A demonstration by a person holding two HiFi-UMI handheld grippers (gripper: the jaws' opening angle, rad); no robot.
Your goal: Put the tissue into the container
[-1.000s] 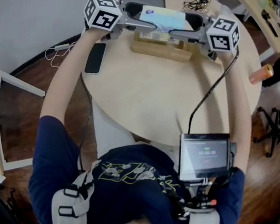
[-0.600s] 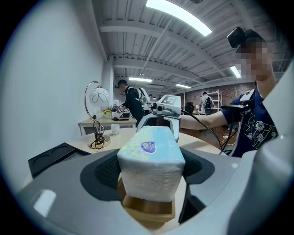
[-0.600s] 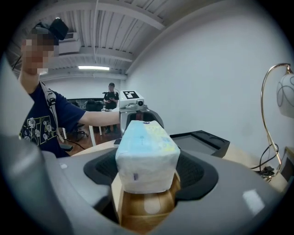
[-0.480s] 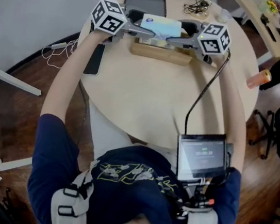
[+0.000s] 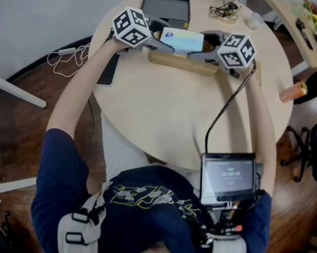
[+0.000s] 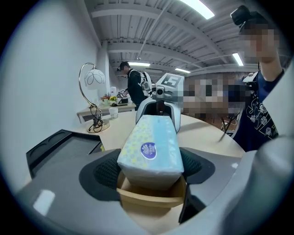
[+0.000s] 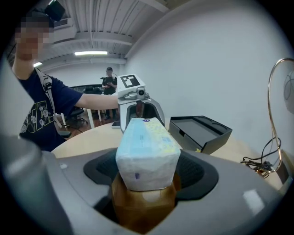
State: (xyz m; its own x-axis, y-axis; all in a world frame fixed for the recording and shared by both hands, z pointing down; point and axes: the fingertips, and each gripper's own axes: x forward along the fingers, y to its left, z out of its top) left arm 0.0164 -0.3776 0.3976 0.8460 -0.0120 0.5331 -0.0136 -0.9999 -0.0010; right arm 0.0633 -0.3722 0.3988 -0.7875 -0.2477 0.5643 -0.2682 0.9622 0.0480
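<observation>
While the person reached across the round table (image 5: 165,118), the left gripper (image 5: 159,39) and right gripper (image 5: 203,53) each pinched one end of the tissue pack (image 5: 182,38), which sat at the mouth of the wooden container (image 5: 179,65) near the tabletop's far edge.

Illegible lettering on tissue pack (image 6: 151,133), inside purple oval logo (image 6: 148,150)

Head view: we look steeply down on the round table (image 5: 166,112) from well above.
Left gripper view: we sit close, looking along its jaws toward the right gripper (image 5: 204,50).
Right gripper view: the same, facing back the opposite way.
Shared: we see the tissue pack (image 5: 182,38) and the container (image 5: 180,63) in all three.
</observation>
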